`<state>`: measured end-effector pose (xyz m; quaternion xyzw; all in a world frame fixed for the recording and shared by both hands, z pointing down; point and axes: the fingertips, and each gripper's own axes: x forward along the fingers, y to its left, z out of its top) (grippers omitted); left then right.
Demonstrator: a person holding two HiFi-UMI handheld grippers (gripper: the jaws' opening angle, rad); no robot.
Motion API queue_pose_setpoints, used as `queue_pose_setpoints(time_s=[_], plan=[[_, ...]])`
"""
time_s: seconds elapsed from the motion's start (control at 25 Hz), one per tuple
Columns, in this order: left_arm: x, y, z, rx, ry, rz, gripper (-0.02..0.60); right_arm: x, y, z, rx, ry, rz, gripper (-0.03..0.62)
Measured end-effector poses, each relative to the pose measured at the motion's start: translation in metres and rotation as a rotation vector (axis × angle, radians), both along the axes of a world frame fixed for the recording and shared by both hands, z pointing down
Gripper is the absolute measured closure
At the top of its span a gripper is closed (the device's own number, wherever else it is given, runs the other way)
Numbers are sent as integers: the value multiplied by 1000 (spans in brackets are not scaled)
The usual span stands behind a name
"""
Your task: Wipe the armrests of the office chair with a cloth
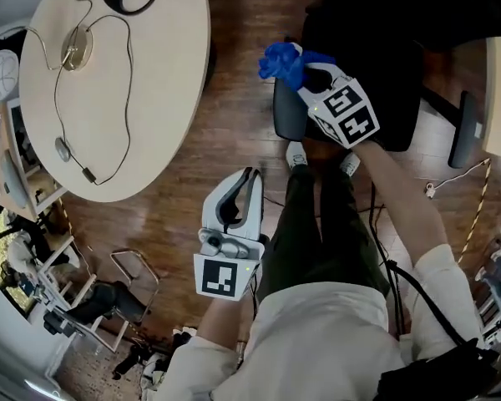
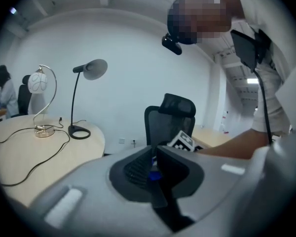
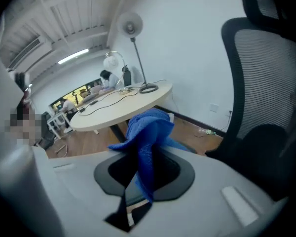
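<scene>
Our right claw [image 1: 307, 75] pinches the blue cloth [image 1: 280, 60] at the far end of the chair's armrest [image 1: 287, 117], which runs lengthwise toward us; left claw [image 1: 249, 178] hangs back, closed, empty.

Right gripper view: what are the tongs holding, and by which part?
The right tongs are shut on the blue cloth, pinching a fold; the rest bunches out beyond the tips.
</scene>
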<state>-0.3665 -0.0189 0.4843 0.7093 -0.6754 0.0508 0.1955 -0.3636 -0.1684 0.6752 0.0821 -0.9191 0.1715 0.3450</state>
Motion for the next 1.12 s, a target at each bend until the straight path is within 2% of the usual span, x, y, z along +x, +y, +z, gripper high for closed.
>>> queue_pose_setpoints(time_s=[0.2, 0.28, 0.4, 0.48, 0.56, 0.64, 0.72, 0.8, 0.92, 1.04, 1.12], plan=[[5, -24, 4, 27, 7, 7, 554, 42, 145, 2, -63, 23, -219, 522], [12, -39, -2, 44, 13, 24, 554, 59, 170, -4, -81, -13, -202, 522], [35, -59, -6, 45, 4, 82, 554, 98, 142, -37, -108, -104, -22, 522], [65, -74, -8, 49, -1, 142, 554, 154, 100, -63, -93, -150, 162, 522], [101, -88, -13, 63, 13, 200, 554, 239, 49, -86, -41, -152, 377, 522], [136, -102, -19, 76, 39, 243, 554, 333, -9, -98, 39, -101, 569, 522], [168, -113, -20, 83, 61, 280, 554, 416, -68, -88, 106, -23, 701, 523], [198, -118, -20, 79, 85, 312, 554, 476, -122, -57, 114, 40, 784, 526], [231, -119, -17, 53, 100, 333, 554, 518, -164, -1, 1, 101, 846, 526], [246, -116, -15, 31, 92, 334, 554, 528, -155, 3, -11, 112, 833, 528], [247, -115, -12, 24, 85, 328, 554, 534, -114, -2, -14, 111, 814, 528]])
